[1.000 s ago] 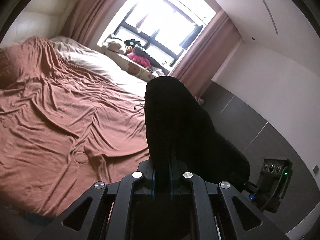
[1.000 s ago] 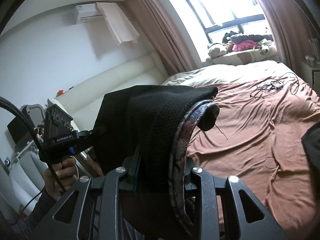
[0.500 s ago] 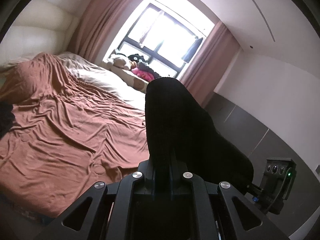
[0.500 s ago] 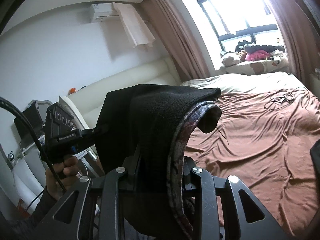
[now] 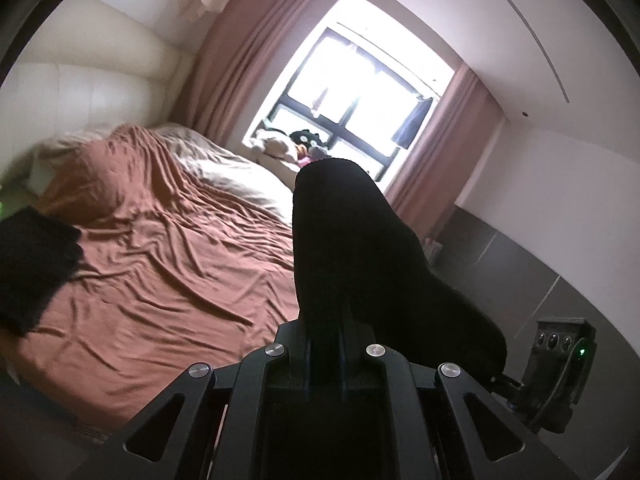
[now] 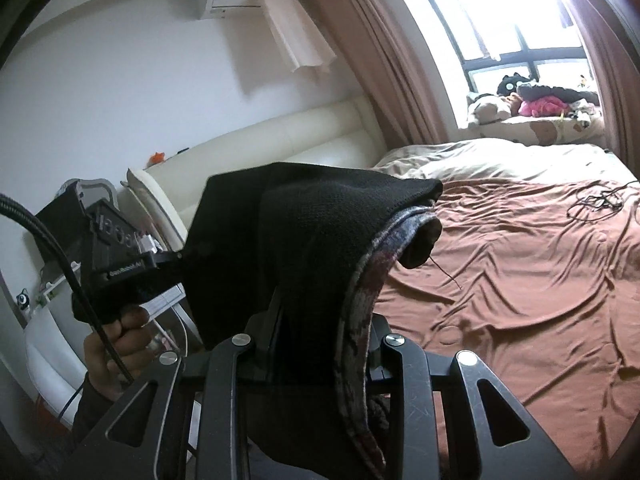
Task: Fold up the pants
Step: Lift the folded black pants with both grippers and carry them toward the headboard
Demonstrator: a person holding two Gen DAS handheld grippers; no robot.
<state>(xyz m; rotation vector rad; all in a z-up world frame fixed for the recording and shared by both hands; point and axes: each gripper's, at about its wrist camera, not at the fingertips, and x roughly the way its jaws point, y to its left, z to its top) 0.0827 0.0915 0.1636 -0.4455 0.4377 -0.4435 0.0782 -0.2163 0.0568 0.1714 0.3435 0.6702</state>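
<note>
Above the near edge of the bed (image 5: 160, 280), both tools, left tool (image 5: 324, 320) and right tool (image 6: 316, 312), clamp the black pants (image 6: 304, 232) stretched between them, with the open sheet lying ahead.

The pants (image 6: 304, 248) are held up between the two grippers, in front of the bed (image 6: 520, 280). The left gripper (image 6: 176, 258) is seen at the left of the pants in the right wrist view, and the right gripper (image 5: 496, 378) at the lower right in the left wrist view. Behind the bed a window (image 5: 360, 92) is placed, with soft toys (image 6: 532, 98) on its sill. A dark cloth (image 5: 32, 264) lies on the bed's left edge.
</note>
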